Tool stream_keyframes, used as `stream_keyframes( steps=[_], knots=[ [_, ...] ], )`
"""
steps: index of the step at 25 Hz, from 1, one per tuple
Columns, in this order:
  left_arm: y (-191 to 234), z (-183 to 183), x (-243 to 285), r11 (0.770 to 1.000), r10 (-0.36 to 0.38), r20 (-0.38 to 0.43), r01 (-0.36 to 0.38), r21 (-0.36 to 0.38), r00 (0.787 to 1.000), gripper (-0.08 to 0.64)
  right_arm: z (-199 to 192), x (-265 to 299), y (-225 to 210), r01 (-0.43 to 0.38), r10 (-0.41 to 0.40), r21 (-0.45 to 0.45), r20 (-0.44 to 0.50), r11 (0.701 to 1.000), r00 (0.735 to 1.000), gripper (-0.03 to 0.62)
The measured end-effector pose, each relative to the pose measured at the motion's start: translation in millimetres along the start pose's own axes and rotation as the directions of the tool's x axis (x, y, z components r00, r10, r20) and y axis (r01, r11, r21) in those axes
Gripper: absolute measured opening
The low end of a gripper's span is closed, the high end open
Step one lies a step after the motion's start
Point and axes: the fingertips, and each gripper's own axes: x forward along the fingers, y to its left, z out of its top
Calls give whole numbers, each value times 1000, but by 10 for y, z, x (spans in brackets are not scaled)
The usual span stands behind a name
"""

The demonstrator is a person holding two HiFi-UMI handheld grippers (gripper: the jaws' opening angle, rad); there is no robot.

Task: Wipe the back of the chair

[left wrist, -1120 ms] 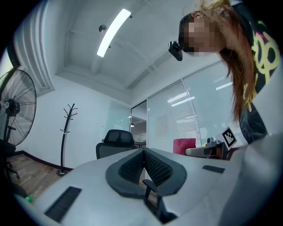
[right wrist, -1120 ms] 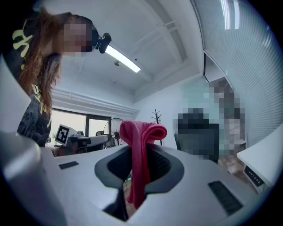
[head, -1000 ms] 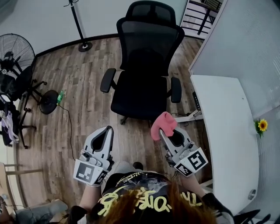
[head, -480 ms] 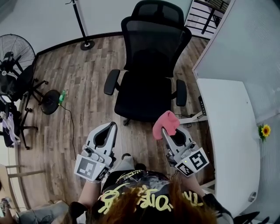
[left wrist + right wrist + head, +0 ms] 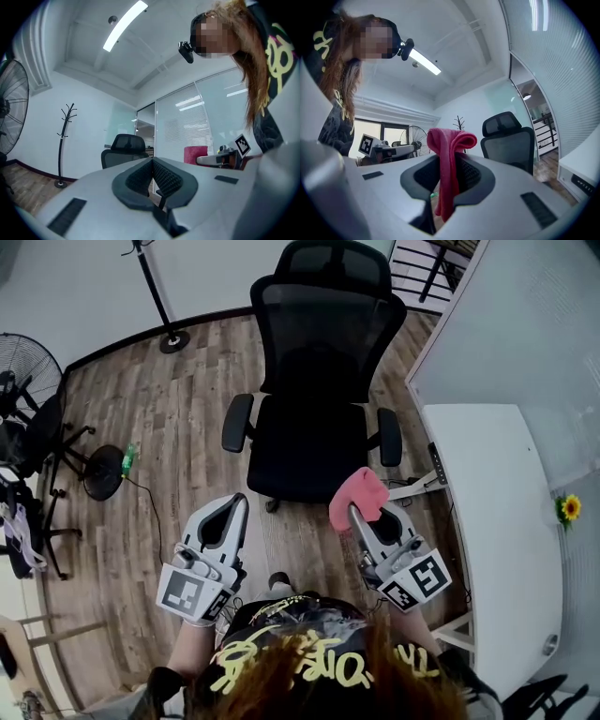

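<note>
wood floor — chair just beyond the right gripper clamping pink cloth.

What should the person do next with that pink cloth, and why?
Probably carry the right gripper forward and up to the chair back. That gripper is shut on the pink cloth but hangs well short of the chair back, touching nothing.

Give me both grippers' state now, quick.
Left gripper: shut, fingers together, nothing between them.
Right gripper: shut on the pink cloth.
</note>
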Motion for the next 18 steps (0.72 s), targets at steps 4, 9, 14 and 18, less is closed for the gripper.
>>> stream_keyframes(
  steps=[4,9,14,18],
  knots=[
    [92,-8,45,999,-33,1,33,-3,999,-9,-35,104,14,23,-24,-1,-3,1000,1000,74],
    [202,-113,88,997,-79,-19,78,-14,997,-11,-113,223,29,52,-51,19,-2,998,999,74],
    [330,-259,64,993,-108,-47,105,-54,993,-9,-187,310,85,96,-96,21,-20,995,995,74],
    [290,-336,98,993,-102,-57,99,-64,993,-9,-249,149,-68,125,-124,15,-59,992,991,74]
  ],
)
